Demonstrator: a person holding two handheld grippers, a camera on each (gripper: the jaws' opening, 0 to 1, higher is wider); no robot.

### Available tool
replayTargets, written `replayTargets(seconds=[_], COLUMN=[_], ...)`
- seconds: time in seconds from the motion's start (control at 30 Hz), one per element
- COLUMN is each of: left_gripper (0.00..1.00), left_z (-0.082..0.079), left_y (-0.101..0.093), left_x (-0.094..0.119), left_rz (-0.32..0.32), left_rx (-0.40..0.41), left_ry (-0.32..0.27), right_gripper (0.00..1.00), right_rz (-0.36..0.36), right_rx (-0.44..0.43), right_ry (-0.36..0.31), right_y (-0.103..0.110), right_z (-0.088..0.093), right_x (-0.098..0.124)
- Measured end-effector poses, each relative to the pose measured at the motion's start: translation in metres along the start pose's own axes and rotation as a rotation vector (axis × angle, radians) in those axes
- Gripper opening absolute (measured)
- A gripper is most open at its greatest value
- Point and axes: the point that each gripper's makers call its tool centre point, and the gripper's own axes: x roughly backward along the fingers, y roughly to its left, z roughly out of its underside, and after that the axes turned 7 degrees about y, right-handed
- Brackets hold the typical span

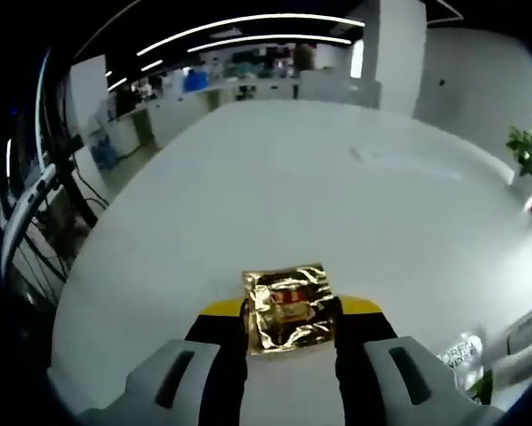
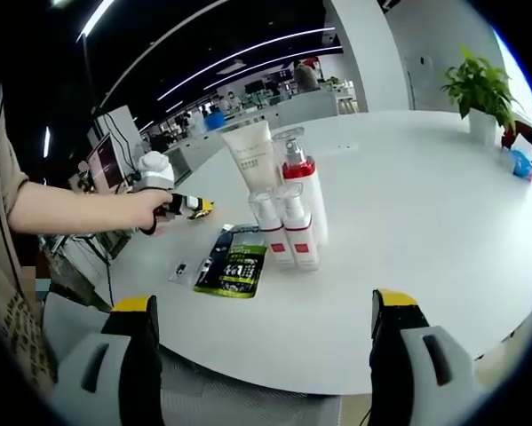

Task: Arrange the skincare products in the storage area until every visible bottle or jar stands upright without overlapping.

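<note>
- Left gripper (image 1: 292, 342): jaws closed on gold foil sachet (image 1: 290, 308), red label, text unreadable; held over white table (image 1: 337, 204).
- Right gripper (image 2: 261, 333): jaws wide apart, holding nothing.
- Upright cluster mid-table: white tube (image 2: 250, 156), pump bottle w/ red collar (image 2: 303, 193), two small red-banded bottles (image 2: 286, 232), touching.
- Green/black sachet (image 2: 234, 260) lies flat just beside cluster; print illegible.
- Potted plant (image 2: 479, 89) at far edge.

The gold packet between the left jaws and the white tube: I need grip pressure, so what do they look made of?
Gold packet: likely thin metallic foil, shiny, with crinkles and bright glints. White tube: probably soft matte plastic, smooth and tapering, though the look leaves it open.
</note>
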Motion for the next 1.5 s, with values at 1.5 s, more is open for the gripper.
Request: replayTargets(seconds=[1.5], left_gripper=[0.36], left_z=[0.076], left_y=[-0.043], left_x=[0.037], left_rz=[0.107], left_rx=[-0.124], left_ry=[0.074], right_gripper=[1.00], right_rz=[-0.001], right_rx=[0.011], right_ry=[-0.010], right_y=[0.001], right_z=[-0.002], right_x=[0.001])
